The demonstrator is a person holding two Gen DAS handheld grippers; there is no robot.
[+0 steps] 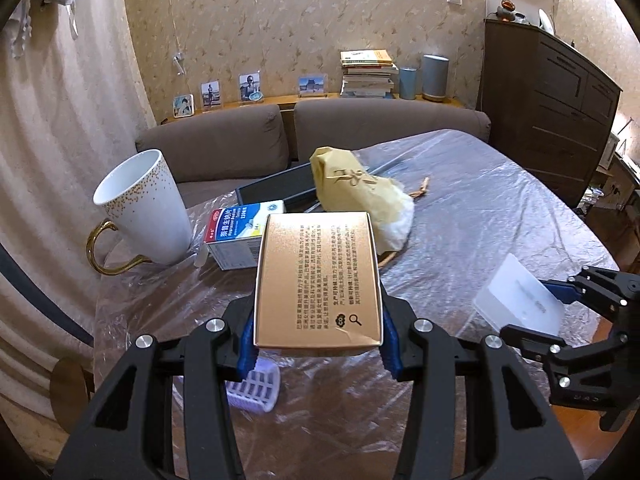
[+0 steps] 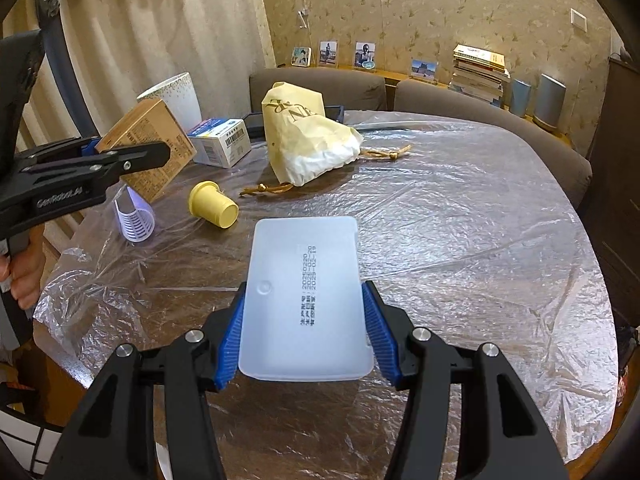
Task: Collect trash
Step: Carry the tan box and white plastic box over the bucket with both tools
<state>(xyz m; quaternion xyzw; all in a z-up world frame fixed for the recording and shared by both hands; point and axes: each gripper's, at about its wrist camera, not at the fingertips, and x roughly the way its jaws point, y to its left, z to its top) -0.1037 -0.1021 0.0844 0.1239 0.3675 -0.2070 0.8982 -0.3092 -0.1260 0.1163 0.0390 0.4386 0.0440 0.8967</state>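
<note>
Handling notes: the left tongs are gripping a gold carton across its two side walls, holding it tilted above the film-covered surface. Judged light and thin-walled; a crease is showing at the near corner, so the walls are likely crushing under strong pressure. Grip is best kept near the edges, where the folds are stiffening the board

The right tongs are clamping a frosted white plastic tray by its long sides, also clear of the surface. It appears light, semi-rigid and smooth, so slipping between the ribbed blue pads is the likely risk

Items lying on the surface:
- yellow plastic cup, on its side, probably rolling if nudged; take across the body
- lavender slotted insert, light, flexible
- cream paper bag, soft, crumpling; take at a fold
- blue-and-white medicine box, beside a white mug, which looks fragile
</note>
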